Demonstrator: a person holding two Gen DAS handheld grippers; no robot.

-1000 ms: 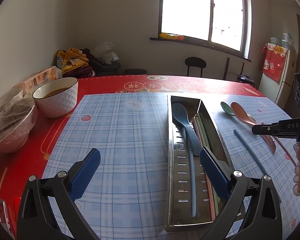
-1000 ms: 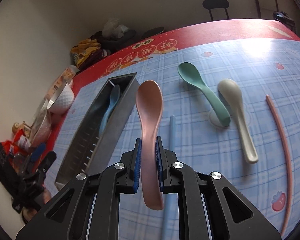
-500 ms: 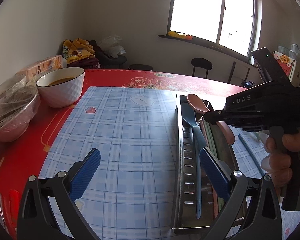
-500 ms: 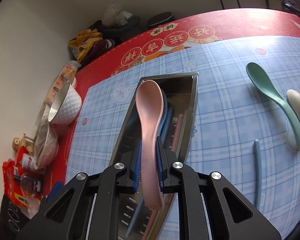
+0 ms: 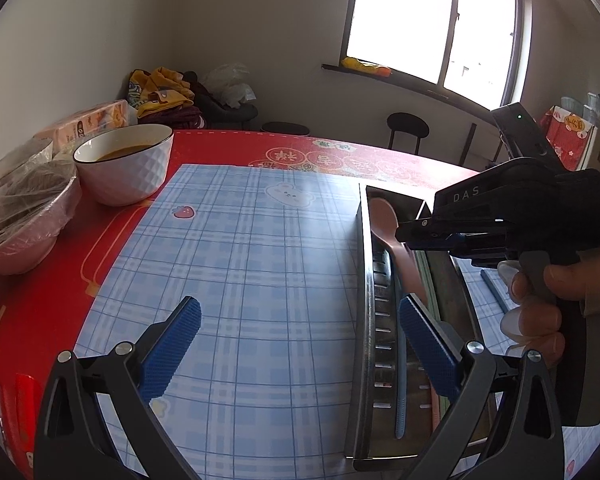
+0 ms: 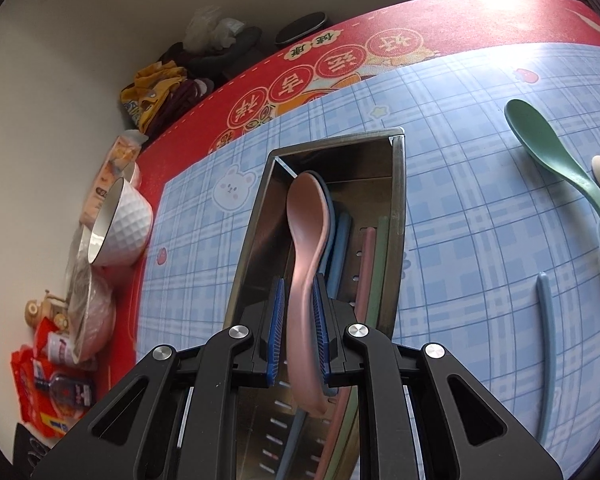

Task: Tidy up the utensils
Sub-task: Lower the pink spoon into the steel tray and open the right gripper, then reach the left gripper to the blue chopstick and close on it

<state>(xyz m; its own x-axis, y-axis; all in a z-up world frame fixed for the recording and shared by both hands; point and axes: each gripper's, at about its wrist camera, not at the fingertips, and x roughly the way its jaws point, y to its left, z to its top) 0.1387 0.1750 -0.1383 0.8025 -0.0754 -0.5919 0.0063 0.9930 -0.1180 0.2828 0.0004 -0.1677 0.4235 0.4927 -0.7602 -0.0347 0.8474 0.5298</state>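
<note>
Both tongs are built of black frames with silver screws and ribbed blue pads [image 5: 171, 348]. White letters "DAS" are printed on the right tongs [image 5: 432, 236]; bare skin is seen on the hand [image 5: 540, 312].

I'm working in a lived-in home dining room. A red printed tablecloth [image 5: 236, 152] carries a white faceted soup bowl [image 5: 126, 164]. Beyond it I see a black round stool [image 5: 407, 125] and a bright sliding window [image 5: 432, 20].

A white bowl [image 5: 125, 163] of brown liquid stands on the red surface [image 5: 36, 280], far ahead-left of the left jaws. Beside it sits a plastic-wrapped bowl [image 5: 20, 216]; behind, a tissue pack [image 5: 88, 122].
</note>
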